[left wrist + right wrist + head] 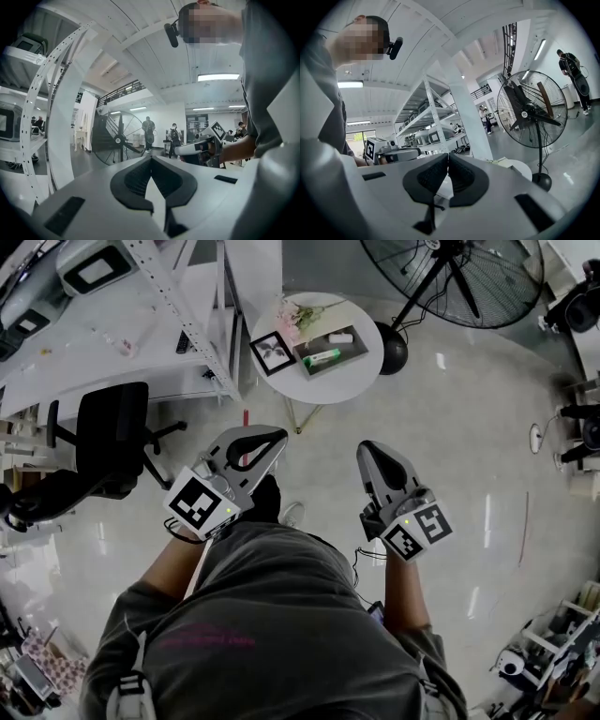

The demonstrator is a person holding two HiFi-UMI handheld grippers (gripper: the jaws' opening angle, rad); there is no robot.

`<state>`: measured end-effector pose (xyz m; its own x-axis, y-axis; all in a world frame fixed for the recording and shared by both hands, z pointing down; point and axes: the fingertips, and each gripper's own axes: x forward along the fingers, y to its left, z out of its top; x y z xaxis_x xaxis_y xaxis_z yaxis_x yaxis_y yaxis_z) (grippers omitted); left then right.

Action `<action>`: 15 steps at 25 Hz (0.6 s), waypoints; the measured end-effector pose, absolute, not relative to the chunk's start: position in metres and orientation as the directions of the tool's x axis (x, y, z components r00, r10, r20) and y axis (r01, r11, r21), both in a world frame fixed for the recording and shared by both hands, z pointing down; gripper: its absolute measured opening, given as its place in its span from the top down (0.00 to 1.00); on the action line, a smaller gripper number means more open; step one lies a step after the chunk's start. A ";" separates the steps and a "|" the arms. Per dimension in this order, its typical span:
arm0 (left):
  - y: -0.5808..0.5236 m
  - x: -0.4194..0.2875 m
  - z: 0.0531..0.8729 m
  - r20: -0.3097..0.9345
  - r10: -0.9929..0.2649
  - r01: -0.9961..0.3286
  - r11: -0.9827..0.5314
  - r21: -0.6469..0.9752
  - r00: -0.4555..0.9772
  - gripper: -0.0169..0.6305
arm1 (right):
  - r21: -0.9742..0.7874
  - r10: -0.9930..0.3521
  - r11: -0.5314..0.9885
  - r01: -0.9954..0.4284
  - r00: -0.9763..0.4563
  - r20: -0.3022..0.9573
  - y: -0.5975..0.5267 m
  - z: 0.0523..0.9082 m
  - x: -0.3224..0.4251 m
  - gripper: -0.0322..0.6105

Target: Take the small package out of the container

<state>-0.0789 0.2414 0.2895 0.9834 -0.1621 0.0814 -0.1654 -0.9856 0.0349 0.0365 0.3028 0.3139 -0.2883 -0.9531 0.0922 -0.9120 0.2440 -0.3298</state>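
Observation:
In the head view a small round white table (361, 381) stands ahead on the floor. On it lies a dark tray-like container (331, 350) with a small white package (340, 337) and a green and white item (322, 357) inside. My left gripper (272, 435) and right gripper (367, 448) hover level over the floor, well short of the table. In the left gripper view my left gripper (151, 158) has its tips together with nothing between them. My right gripper (448, 154) is likewise shut and empty, with the table edge (518, 168) just beyond it.
A framed picture (273, 352) and pink flowers (300, 315) share the table. A large standing fan (459, 277) rises behind it on the right. A white shelf rack (187, 315) and a black office chair (112, 437) stand to the left. People stand in the distance (148, 132).

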 end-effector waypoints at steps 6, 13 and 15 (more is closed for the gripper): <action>0.208 -0.062 0.300 0.118 -0.142 -0.152 -0.985 0.081 0.983 0.95 | -0.327 -0.952 0.237 -0.915 -0.286 0.111 0.269 0.316 0.049 0.92; 0.143 -0.046 0.305 0.094 -0.114 -0.119 -0.991 0.058 0.989 0.95 | -0.329 -0.950 0.231 -0.916 -0.285 0.128 0.203 0.322 0.059 0.92; 0.122 -0.043 0.309 0.100 -0.106 -0.113 -0.991 0.066 0.989 0.95 | -0.331 -0.950 0.229 -0.915 -0.284 0.129 0.182 0.323 0.060 0.92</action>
<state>-0.0427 0.1223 0.3086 0.9893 -0.1059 0.1003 -0.1129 -0.9914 0.0663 0.0601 0.1817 0.3232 -0.2843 -0.9499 0.1295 -0.9154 0.2289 -0.3312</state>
